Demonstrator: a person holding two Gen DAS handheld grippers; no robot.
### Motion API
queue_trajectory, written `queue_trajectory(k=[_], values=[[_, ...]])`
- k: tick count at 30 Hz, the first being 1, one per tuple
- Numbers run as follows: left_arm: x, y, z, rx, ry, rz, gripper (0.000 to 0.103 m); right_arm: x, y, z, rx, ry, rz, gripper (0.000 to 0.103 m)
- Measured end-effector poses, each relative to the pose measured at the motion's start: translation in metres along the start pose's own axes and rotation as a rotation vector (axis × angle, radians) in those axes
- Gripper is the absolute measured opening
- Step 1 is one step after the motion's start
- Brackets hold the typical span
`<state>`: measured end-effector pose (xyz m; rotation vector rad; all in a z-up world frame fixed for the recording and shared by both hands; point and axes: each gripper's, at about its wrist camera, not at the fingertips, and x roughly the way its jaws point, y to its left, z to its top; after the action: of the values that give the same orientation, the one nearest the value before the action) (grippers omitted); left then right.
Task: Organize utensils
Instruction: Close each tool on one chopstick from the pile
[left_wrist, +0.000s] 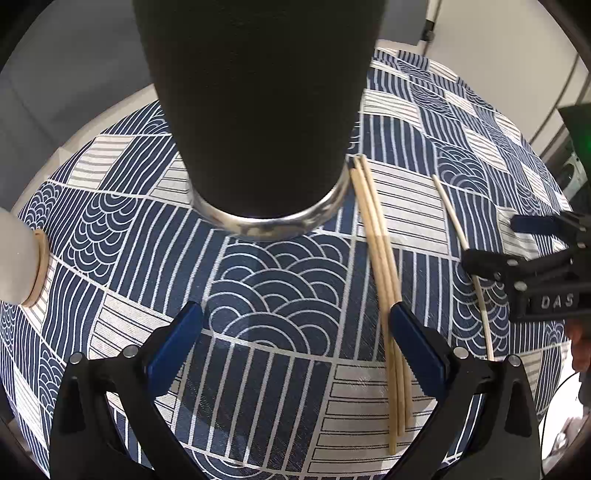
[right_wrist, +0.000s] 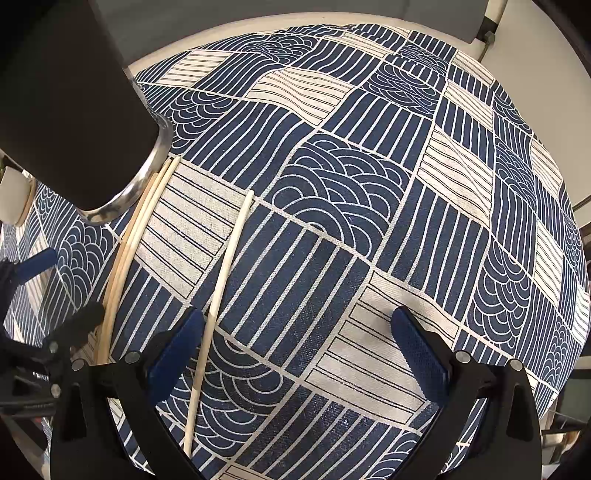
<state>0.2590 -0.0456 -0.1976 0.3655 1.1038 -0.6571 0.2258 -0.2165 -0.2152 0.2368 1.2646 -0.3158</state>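
A tall black cup (left_wrist: 255, 110) with a silver base ring stands on the patterned cloth, straight ahead of my left gripper (left_wrist: 295, 321), which is open and empty. Three wooden chopsticks (left_wrist: 380, 258) lie side by side right of the cup, passing under my left gripper's right finger (left_wrist: 417, 347). A single pale chopstick (left_wrist: 452, 218) lies further right. In the right wrist view the cup (right_wrist: 74, 103) is at upper left, the three chopsticks (right_wrist: 136, 236) beside it, and the single chopstick (right_wrist: 221, 284) runs past the left finger (right_wrist: 173, 343) of my open, empty right gripper (right_wrist: 295, 328).
A blue and white patterned cloth (left_wrist: 280, 280) covers a round table (right_wrist: 229, 37). A pale rounded object with a wooden base (left_wrist: 22, 262) sits at the left edge. My right gripper also shows in the left wrist view (left_wrist: 524, 251) at the right.
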Motion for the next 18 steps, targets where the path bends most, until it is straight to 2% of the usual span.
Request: queue_trajectory(k=[5, 8, 12, 13, 14, 15, 16, 17, 18], values=[[0.003, -0.004, 0.004, -0.013, 0.034, 0.031, 0.099, 0.007, 0.005, 0.010, 0.004, 0.014, -0.002, 0.097], [0.008, -0.011, 0.010, 0.002, 0.084, 0.065, 0.099, 0.013, -0.001, 0.013, 0.005, 0.020, -0.002, 0.097], [0.010, -0.011, 0.014, 0.003, 0.106, 0.052, 0.099, 0.008, -0.004, 0.018, -0.022, 0.033, 0.008, 0.096], [0.009, -0.010, 0.013, 0.003, 0.108, 0.051, 0.099, 0.004, -0.012, 0.013, -0.029, 0.037, 0.011, 0.090], [0.009, -0.010, 0.010, 0.002, 0.111, 0.051, 0.098, -0.011, -0.013, -0.005, -0.034, 0.029, 0.012, 0.073], [0.006, -0.010, 0.008, 0.001, 0.107, 0.051, 0.093, -0.018, -0.013, -0.012, -0.047, 0.013, 0.016, 0.062], [0.005, -0.010, 0.007, -0.001, 0.103, 0.050, 0.090, -0.024, -0.013, -0.016, -0.062, 0.002, 0.021, 0.038], [0.002, -0.010, 0.006, -0.005, 0.095, 0.052, 0.081, -0.026, -0.010, -0.015, -0.074, -0.002, 0.026, 0.023], [-0.001, -0.010, 0.005, -0.013, 0.089, 0.054, 0.070, -0.027, -0.011, -0.015, -0.095, -0.006, 0.029, 0.020]])
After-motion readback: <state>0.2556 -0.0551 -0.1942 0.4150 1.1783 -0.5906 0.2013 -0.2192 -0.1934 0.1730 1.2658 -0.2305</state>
